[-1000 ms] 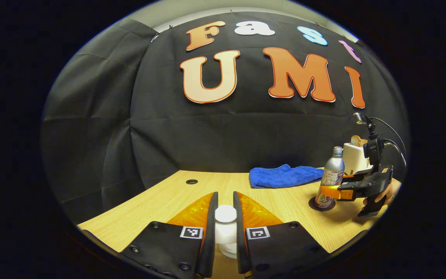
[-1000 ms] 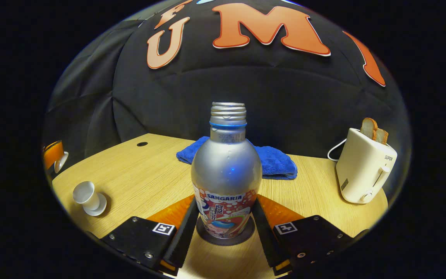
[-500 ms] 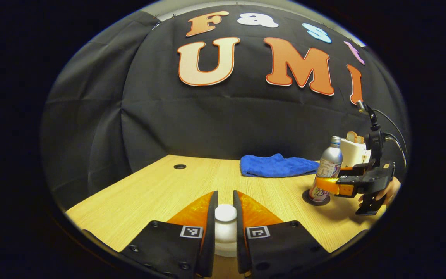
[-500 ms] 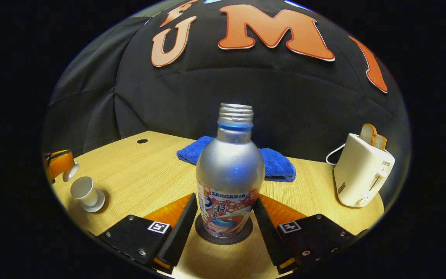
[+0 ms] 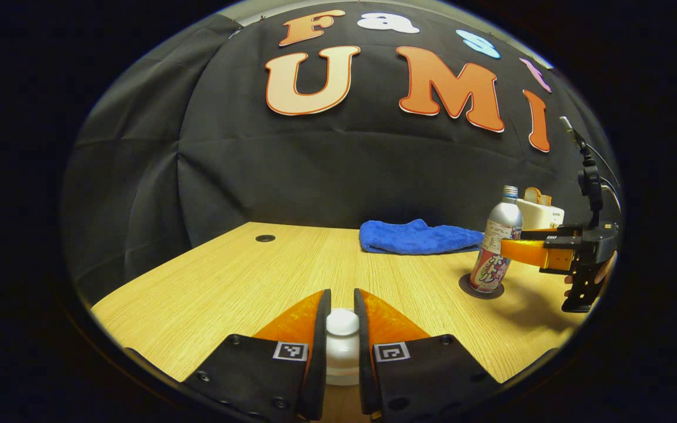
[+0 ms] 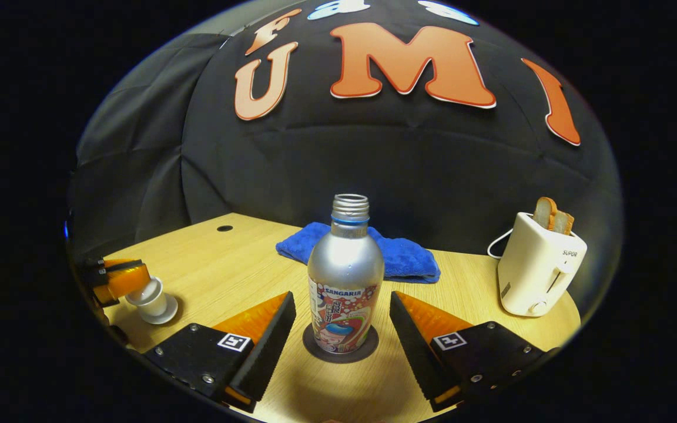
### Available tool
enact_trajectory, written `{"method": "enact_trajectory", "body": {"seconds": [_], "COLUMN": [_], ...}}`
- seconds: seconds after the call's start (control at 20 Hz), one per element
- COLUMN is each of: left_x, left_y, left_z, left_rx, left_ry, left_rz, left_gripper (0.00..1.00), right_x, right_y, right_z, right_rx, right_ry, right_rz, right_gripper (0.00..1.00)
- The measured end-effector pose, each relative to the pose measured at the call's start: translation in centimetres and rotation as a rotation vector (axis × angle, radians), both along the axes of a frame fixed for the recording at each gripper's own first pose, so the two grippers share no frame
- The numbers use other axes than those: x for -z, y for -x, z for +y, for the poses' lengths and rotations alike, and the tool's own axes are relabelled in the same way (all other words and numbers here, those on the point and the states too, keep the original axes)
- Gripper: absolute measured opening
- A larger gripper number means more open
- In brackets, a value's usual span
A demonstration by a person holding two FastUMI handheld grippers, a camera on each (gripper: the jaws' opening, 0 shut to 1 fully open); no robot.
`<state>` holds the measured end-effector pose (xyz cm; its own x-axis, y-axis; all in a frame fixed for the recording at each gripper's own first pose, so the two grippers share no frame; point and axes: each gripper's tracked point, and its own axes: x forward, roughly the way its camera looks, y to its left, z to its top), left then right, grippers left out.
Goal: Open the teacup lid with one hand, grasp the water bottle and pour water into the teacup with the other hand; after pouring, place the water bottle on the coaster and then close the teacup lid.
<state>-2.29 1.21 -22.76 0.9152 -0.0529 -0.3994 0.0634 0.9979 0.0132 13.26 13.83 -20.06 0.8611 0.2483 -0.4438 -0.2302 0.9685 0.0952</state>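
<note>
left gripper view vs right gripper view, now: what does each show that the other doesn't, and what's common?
Left gripper view alone: the left hand-held gripper close up, its fingers shut on the teacup lid.

Right gripper view alone: the teacup on its saucer, and the right hand-held gripper with its fingers spread clear of the water bottle.

Both: bottle upright on the dark coaster, blue cloth, toaster, wooden table.

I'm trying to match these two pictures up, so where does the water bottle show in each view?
Left gripper view: water bottle at far right, upright on the coaster.
Right gripper view: water bottle at centre, between the open right gripper's fingers.
Shared landmark: blue cloth behind it.
</note>
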Motion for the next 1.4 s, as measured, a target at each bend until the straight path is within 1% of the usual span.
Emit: {"method": "enact_trajectory", "body": {"seconds": [0.05, 0.2, 0.25, 0.3, 0.4, 0.45, 0.5, 0.6, 0.7, 0.8, 0.85, 0.95, 1.0, 1.05, 1.1, 1.15, 1.2, 1.3, 1.35, 1.4], "left_x": [0.4, 0.5, 0.7, 0.4, 0.4, 0.1, -0.7, -2.4, -4.8, -7.9, -9.1, -11.8, -13.8, -15.1, -15.9, -16.1, -16.5, -18.1, -18.4, -18.7], "left_y": [0.1, 0.0, 0.1, 0.1, 0.3, 0.4, 0.3, 0.3, -0.2, 0.0, 0.1, 0.0, 0.0, 0.2, 0.3, 0.9, 1.3, 1.4, 1.5, 1.7], "left_z": [0.0, -0.2, -0.2, -0.1, 0.2, 0.3, 0.5, 0.1, -1.0, -2.4, -3.0, -4.0, -5.1, -5.8, -6.4, -5.8, -6.1, -7.9, -8.2, -8.7], "left_rx": [-0.001, 0.005, 0.005, 0.002, -0.009, -0.015, -0.022, -0.021, -0.024, -0.011, -0.006, 0.002, 0.015, 0.020, 0.023, 0.021, 0.023, 0.038, 0.041, 0.044], "left_ry": [-0.012, -0.046, -0.055, -0.054, -0.056, -0.057, -0.055, -0.054, -0.069, -0.067, -0.065, -0.067, -0.061, -0.057, -0.057, -0.059, -0.059, -0.042, -0.039, -0.031], "left_rz": [0.002, 0.006, 0.012, 0.008, 0.006, 0.000, -0.022, -0.067, -0.110, -0.168, -0.191, -0.243, -0.281, -0.303, -0.311, -0.315, -0.311, -0.338, -0.346, -0.356], "left_gripper": [0.27, 0.27, 0.25, 0.32, 0.37, 0.38, 0.44, 0.61, 0.68, 0.75, 0.83, 0.90, 0.92, 0.97, 1.00, 1.00, 1.00, 1.00, 0.94, 1.00], "right_x": [-0.2, -1.5, -1.9, -2.6, -3.5, -4.0, -4.7, -5.7, -6.8, -8.6, -9.4, -10.8, -11.8, -12.8, -13.2, -13.6, -14.0, -13.9, -14.3, -14.8], "right_y": [0.5, 1.3, 1.6, 1.9, 2.6, 2.9, 3.1, 3.4, 3.7, 4.2, 4.3, 4.7, 5.1, 5.6, 6.0, 6.4, 6.9, 7.9, 8.3, 8.6], "right_z": [-0.2, -0.6, -0.7, -0.6, -0.6, -0.7, -0.9, -1.3, -1.9, -2.6, -2.8, -3.6, -4.0, -3.8, -3.8, -3.9, -3.9, -4.0, -4.0, -4.0], "right_rx": [0.003, 0.004, 0.002, -0.002, -0.008, -0.006, -0.005, 0.004, 0.022, 0.044, 0.054, 0.091, 0.110, 0.119, 0.123, 0.128, 0.133, 0.146, 0.152, 0.150], "right_ry": [-0.003, 0.004, 0.004, 0.001, 0.002, 0.006, 0.006, 0.001, 0.001, 0.030, 0.042, 0.067, 0.076, 0.079, 0.085, 0.090, 0.093, 0.089, 0.078, 0.066], "right_rz": [-0.006, -0.040, -0.048, -0.062, -0.083, -0.090, -0.108, -0.135, -0.157, -0.211, -0.237, -0.278, -0.313, -0.340, -0.357, -0.368, -0.371, -0.345, -0.344, -0.354], "right_gripper": [0.97, 0.97, 0.97, 0.97, 0.97, 0.97, 0.96, 0.96, 0.97, 0.97, 0.96, 0.97, 0.96, 0.96, 0.96, 0.96, 0.96, 0.96, 0.96, 0.96]}}
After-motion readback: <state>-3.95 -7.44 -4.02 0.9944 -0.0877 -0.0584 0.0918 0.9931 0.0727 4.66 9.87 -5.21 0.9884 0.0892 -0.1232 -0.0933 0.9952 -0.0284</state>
